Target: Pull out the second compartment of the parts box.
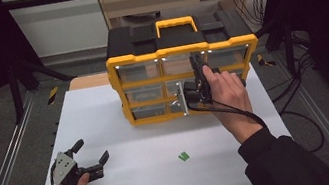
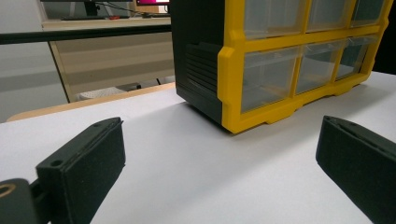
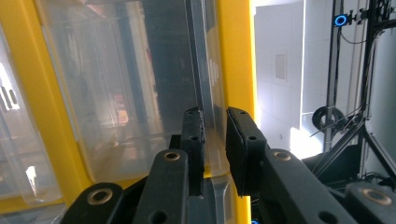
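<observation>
Drawer front (image 3: 205, 93), clear plastic, is sitting pinched between the right gripper's (image 3: 214, 122) closing jaws, in the yellow organiser (image 1: 181, 51) standing at the worktop's (image 1: 125, 144) far middle. Nearer, the left gripper (image 1: 93, 157) is hovering low with jaws spread wide; a green scrap (image 1: 183, 156) is lying between.

A white table (image 1: 105, 112) stands on grey floor (image 1: 0, 125), with metal rails (image 1: 3, 170) along both sides. Beyond its far edge, a pale wall (image 1: 60, 24) and wooden desk (image 2: 107, 51). Surroundings are dark.
</observation>
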